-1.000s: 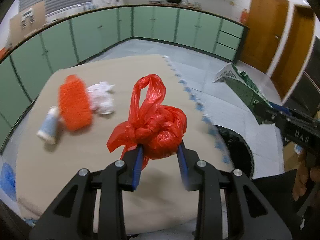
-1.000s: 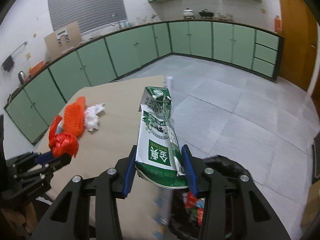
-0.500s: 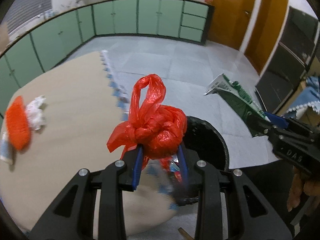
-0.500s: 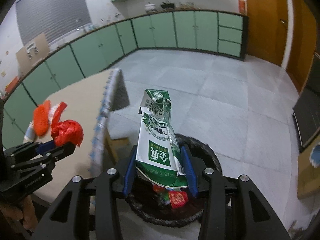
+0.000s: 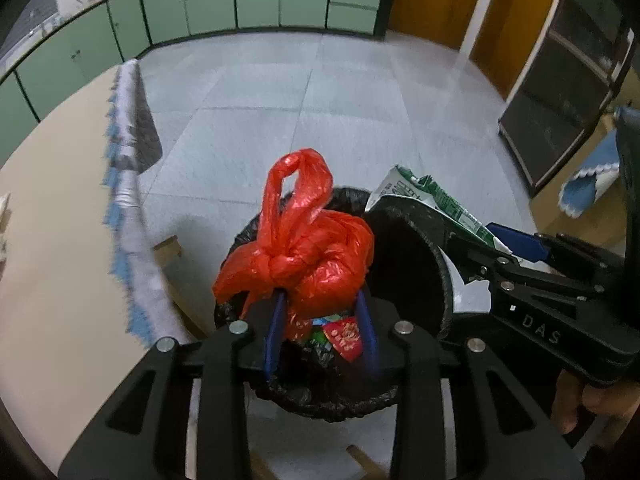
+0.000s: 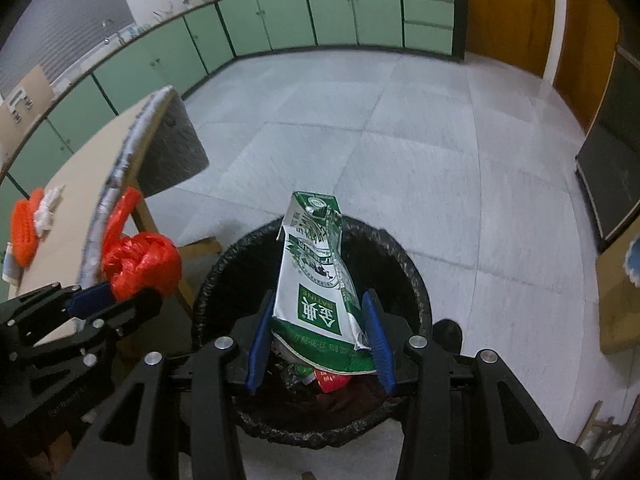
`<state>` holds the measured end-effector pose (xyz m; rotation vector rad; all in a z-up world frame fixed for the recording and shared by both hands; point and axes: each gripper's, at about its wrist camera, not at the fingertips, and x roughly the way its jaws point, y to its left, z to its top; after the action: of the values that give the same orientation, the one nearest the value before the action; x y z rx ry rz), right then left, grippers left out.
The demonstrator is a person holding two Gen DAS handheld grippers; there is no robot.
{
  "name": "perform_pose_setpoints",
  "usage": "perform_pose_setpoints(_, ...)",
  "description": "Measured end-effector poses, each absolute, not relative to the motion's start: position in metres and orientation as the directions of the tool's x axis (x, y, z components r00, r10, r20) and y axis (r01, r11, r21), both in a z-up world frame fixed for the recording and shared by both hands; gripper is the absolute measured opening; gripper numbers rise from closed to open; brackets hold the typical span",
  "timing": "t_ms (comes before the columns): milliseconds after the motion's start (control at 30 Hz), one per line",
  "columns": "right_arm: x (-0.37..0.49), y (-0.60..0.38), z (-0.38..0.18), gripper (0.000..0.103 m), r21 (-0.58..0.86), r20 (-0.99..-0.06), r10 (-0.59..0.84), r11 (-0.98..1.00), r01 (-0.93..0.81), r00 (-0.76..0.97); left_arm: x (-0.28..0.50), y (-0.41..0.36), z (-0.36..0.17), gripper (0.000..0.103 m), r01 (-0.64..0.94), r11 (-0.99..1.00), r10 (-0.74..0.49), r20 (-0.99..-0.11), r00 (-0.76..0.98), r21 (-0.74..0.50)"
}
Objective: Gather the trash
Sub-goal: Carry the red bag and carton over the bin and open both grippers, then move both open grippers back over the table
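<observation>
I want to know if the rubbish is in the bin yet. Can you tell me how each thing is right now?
Left tongs: opening, red bag between them.
Red bag: knotted, held up over the bin.
Right tongs: opening, milk carton between them.
Milk carton: crumpled, above the bin, not dropped yet.
Bin: open, black liner, wrappers inside.
Orange bundle: lying on the table.
</observation>
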<state>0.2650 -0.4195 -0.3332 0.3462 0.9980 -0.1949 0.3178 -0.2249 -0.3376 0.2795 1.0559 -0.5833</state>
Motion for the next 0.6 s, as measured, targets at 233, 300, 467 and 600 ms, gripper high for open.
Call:
perform_pose_setpoints(233,0.258,-0.434,-0.336,0.048,0.235,-0.833,0.000,0.906,0.353,0.553,0.325,-0.236,-0.360,0.044,0.577,0.816,-0.268,-0.897,0.351,-0.018)
perform_pose_setpoints(300,0.257,-0.436,-0.331,0.048,0.241,-0.827,-0.003,0.902,0.359,0.563,0.323,-0.235,-0.358,0.045,0.578,0.816,-0.269,-0.896,0.353,-0.017)
perform_pose_setpoints(467,0.251,-0.439,-0.317,0.048,0.248,-0.808,-0.011,0.901,0.357,0.590,0.316,-0.225,-0.345,0.061,0.577,0.817,-0.282,-0.881,0.380,-0.013)
perform_pose_setpoints(600,0.247,-0.435,-0.299,0.048,0.249,-0.787,-0.016,0.906,0.341,0.617,0.312,-0.211,-0.329,0.061,0.561,0.828,-0.287,-0.869,0.403,-0.013)
